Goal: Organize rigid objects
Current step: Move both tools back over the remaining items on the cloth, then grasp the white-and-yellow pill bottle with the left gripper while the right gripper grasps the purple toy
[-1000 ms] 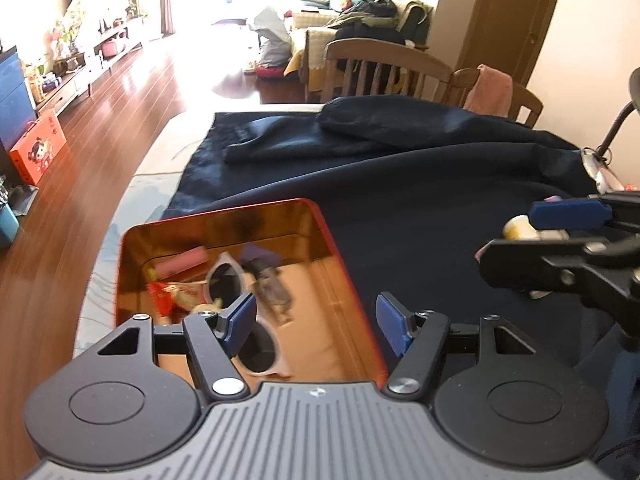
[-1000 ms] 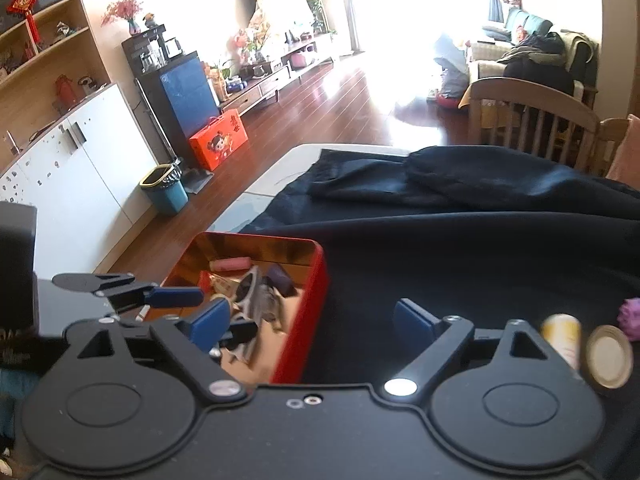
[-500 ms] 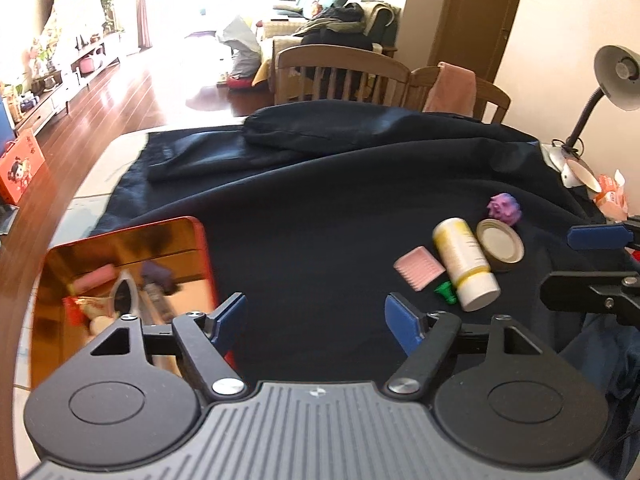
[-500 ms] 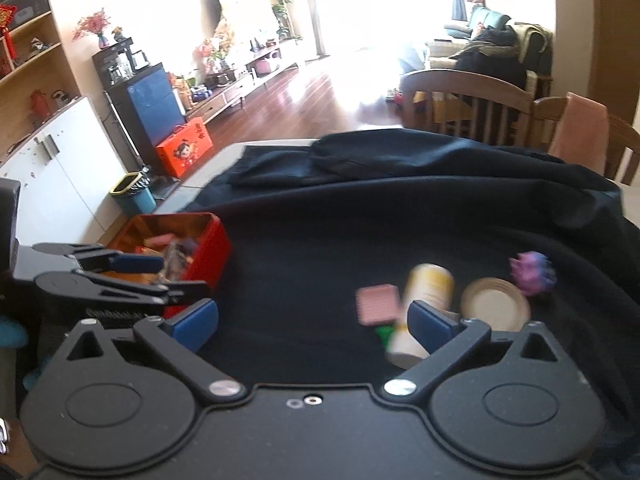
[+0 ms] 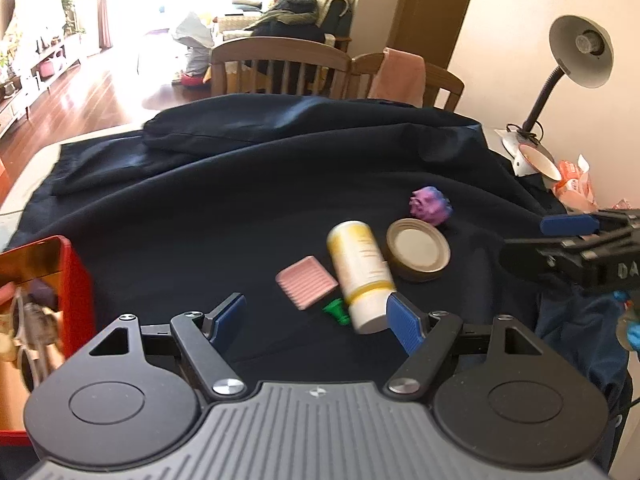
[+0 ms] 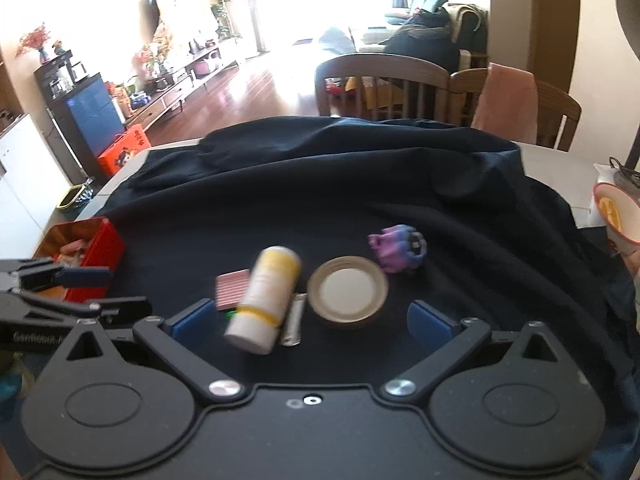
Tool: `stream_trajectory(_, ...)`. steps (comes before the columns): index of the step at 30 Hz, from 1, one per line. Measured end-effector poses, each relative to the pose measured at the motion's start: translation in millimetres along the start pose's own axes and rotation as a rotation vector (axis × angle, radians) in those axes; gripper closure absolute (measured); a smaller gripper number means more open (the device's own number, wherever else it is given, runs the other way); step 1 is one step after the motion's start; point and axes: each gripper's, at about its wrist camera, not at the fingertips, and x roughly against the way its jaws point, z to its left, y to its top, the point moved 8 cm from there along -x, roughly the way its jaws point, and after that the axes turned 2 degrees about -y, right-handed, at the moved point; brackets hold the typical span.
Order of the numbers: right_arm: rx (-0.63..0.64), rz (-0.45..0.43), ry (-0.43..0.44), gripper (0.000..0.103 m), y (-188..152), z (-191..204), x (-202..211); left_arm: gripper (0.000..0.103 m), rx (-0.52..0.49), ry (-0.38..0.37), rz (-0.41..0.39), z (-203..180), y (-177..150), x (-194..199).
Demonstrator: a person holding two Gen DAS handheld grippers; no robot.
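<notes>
the left gripper (image 5: 316, 320) hangs over bare dark cloth (image 5: 240, 208), jaws apart and nothing between them; its right pad (image 5: 404, 322) sits just before the near end of the bottle (image 5: 360, 272), though whether they touch i cannot tell. the right gripper (image 6: 310, 320) is spread wide, empty too, with the bottle's near end and the lid (image 6: 347, 288) lying beyond the gap between its pads.

the loose things sit bunched together on the cloth: the bottle on its side, the pink comb (image 5: 307, 282) just left of it, a small green piece (image 5: 336, 311) at the bottle's near end, the lid on its right and touching it, and the purple toy (image 5: 431, 205) a bit farther off. left of them the cloth lies bare and open all the way to the red tin (image 5: 76, 280), which sits at the left edge of the table with things already in it. far back the cloth is rumpled into a ridge before the chairs (image 5: 280, 64).

the left view shows the lamp (image 5: 580, 56) at the far right and the green piece clearly. the right view shows a silvery tube (image 6: 293, 322) tucked against the bottle's right side, hidden in the left view, and a bowl (image 6: 618, 216) at the right edge.
</notes>
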Motion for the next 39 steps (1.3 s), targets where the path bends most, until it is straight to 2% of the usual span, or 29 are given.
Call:
stream_trajectory(6, -0.043, 0.009, -0.006, 0.001, 11, -30, -16, 0.026, -0.017, -0.032, 0.023, -26, 2, -22)
stream_trajectory(13, -0.065, 0.034, -0.018, 0.001, 18, -47, -44, 0.026, -0.008, -0.017, 0.056, -37, 6, -51)
stream_trajectory(31, -0.163, 0.108, -0.059, 0.007, 33, -78, -116, 0.026, 0.104, 0.005, 0.133, -27, 15, -112)
stream_trajectory(39, -0.195, 0.132, -0.058, 0.01, 29, -81, -136, 0.027, 0.106, 0.003, 0.146, -27, 13, -125)
